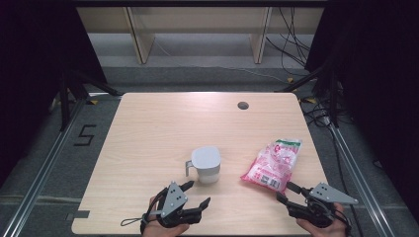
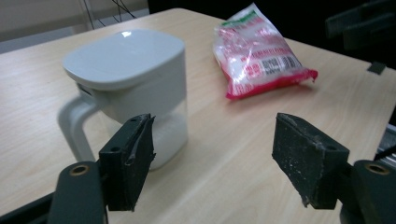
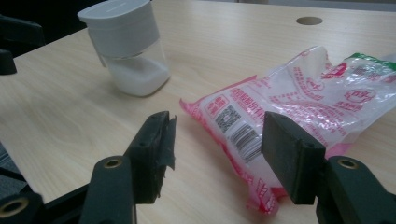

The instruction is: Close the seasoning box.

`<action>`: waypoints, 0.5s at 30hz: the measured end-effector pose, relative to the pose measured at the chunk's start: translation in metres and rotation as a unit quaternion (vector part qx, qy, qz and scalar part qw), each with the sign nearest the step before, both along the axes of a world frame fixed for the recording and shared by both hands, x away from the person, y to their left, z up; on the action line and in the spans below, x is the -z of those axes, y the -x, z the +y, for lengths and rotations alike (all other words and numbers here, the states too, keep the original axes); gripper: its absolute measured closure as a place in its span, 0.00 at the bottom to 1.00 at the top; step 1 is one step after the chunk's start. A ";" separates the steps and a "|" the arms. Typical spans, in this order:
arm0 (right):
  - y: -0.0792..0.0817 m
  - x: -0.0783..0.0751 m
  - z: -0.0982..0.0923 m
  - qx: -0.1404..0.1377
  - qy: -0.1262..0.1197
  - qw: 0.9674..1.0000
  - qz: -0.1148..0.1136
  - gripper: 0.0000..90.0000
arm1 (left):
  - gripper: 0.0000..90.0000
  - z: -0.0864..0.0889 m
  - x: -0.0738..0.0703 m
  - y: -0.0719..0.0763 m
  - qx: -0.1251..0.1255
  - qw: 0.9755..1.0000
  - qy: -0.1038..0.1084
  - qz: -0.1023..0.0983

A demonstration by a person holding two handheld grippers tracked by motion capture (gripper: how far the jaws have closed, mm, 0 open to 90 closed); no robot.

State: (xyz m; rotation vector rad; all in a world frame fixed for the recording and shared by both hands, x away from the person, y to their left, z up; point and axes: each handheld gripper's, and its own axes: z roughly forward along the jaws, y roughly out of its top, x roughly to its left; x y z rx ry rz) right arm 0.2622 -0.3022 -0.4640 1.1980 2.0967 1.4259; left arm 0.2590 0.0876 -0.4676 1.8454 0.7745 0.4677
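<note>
Lidded jug (image 1: 206, 164), white powder inside

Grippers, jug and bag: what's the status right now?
Left gripper open, short of jug. Right gripper open at pink bag, not gripping. Nothing in the way.

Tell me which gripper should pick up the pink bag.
Right. The right gripper sits just short of the pink bag, jaws open toward its near end; the left gripper faces the lidded jug.

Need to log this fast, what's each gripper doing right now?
Left gripper: open, empty, near the lidded jug.
Right gripper: open, empty, at the pink bag.
</note>
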 end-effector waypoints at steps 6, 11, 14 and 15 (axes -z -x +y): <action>0.006 0.001 0.004 -0.017 0.011 1.000 -0.002 0.47 | 0.32 0.002 0.008 0.005 0.002 1.000 -0.003 0.005; 0.008 0.002 0.005 -0.029 0.023 0.999 -0.017 0.47 | 0.32 0.005 0.013 0.006 -0.004 1.000 -0.006 0.011; 0.009 0.003 0.005 -0.031 0.020 0.999 -0.011 0.47 | 0.32 0.005 0.018 0.005 -0.007 1.000 0.000 0.013; 0.012 0.002 0.005 -0.022 0.013 1.000 0.005 0.47 | 0.32 0.006 0.018 0.006 -0.007 1.000 -0.012 0.018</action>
